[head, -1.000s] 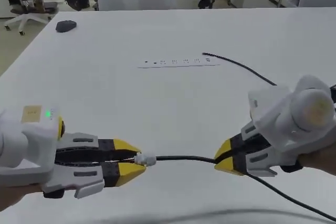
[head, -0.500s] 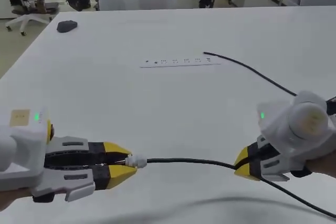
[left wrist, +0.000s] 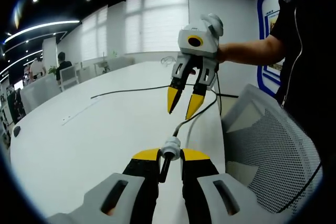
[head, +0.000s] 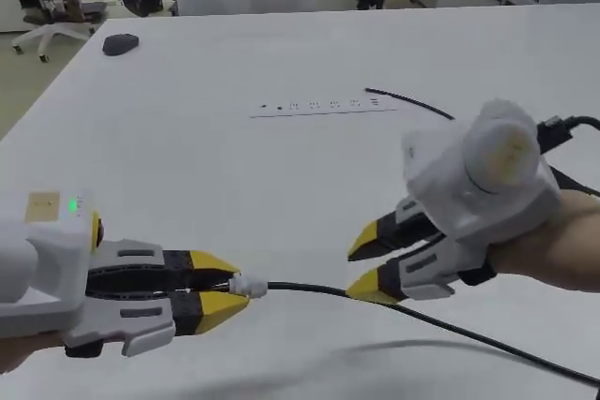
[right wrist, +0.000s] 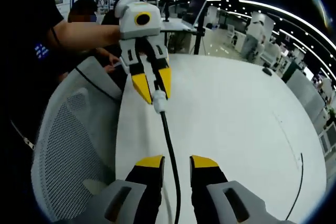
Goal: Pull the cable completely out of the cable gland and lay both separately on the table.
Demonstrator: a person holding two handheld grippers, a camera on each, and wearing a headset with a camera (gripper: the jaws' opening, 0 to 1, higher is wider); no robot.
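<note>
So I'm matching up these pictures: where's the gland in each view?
Head view: gland lower left, in the left tool's tip.
Left gripper view: bottom centre, between the jaws.
Right gripper view: above centre, in the left tool's tip.
Shared landmark: the cable leaving the gland.

The left gripper [head: 234, 286] lies level, tips pointing at the right gripper [head: 361, 267]. Its jaws are closed on the gland [head: 248, 285], which juts just past the tips; the left gripper view shows the gland [left wrist: 170, 147] pinched between them. The right gripper faces it tip to tip, near but apart, its jaws spread wide and gripping nothing. A hand [head: 553, 250] wraps the rear of its body. In the left gripper view the right gripper [left wrist: 181, 111] hangs ahead and higher, tips tilted down, with a bare forearm [left wrist: 247, 51] reaching back from it.
</note>
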